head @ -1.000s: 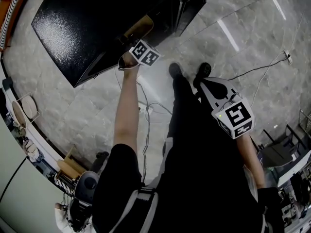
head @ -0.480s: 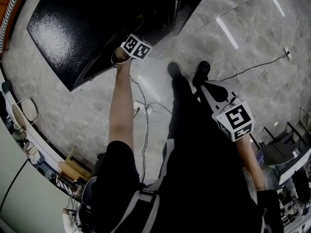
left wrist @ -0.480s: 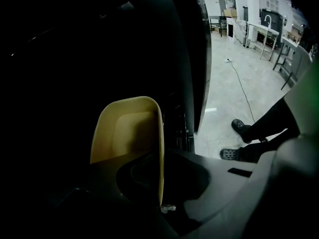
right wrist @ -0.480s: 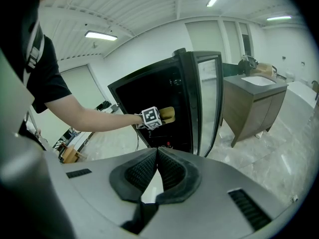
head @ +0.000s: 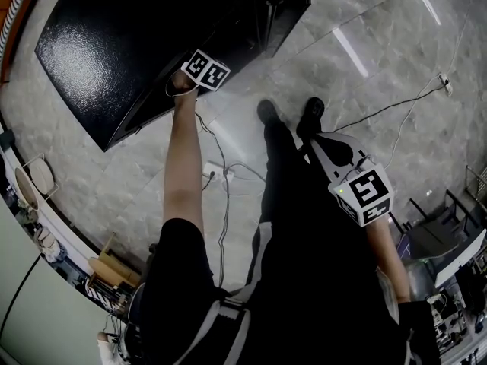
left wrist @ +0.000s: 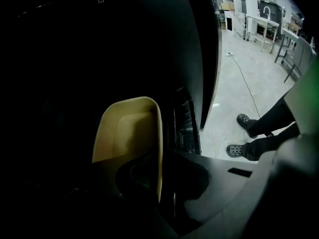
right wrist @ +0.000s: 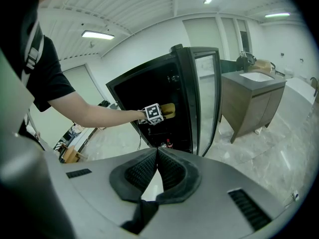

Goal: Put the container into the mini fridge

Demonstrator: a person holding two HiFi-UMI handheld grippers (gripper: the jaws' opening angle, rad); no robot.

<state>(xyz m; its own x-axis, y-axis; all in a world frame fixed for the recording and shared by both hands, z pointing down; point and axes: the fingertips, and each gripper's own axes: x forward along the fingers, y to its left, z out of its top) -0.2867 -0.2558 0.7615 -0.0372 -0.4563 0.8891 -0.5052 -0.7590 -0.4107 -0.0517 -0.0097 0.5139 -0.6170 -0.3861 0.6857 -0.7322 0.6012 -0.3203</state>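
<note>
The beige container [left wrist: 130,133] is an open, empty tray, held by its rim in my left gripper [left wrist: 157,183], whose jaws are shut on it. In the right gripper view the container [right wrist: 168,110] sits inside the dark opening of the black mini fridge [right wrist: 149,83], just past the left gripper's marker cube [right wrist: 154,114]. From the head view only that cube [head: 204,68] shows at the fridge's [head: 114,44] front edge; the container is hidden. My right gripper [right wrist: 157,153] is shut with nothing in it and hangs by the person's leg [head: 323,139].
The fridge's glass door [right wrist: 207,93] stands open to the right. Small bottles [right wrist: 167,143] stand low in the fridge. Cables and a power strip [head: 209,172] lie on the marble floor beside the person's shoes [head: 268,111]. A cabinet with a sink [right wrist: 254,98] stands at the right.
My left gripper has pushed further into the fridge with the container, which has dropped out of the head view. The right gripper has barely moved.
</note>
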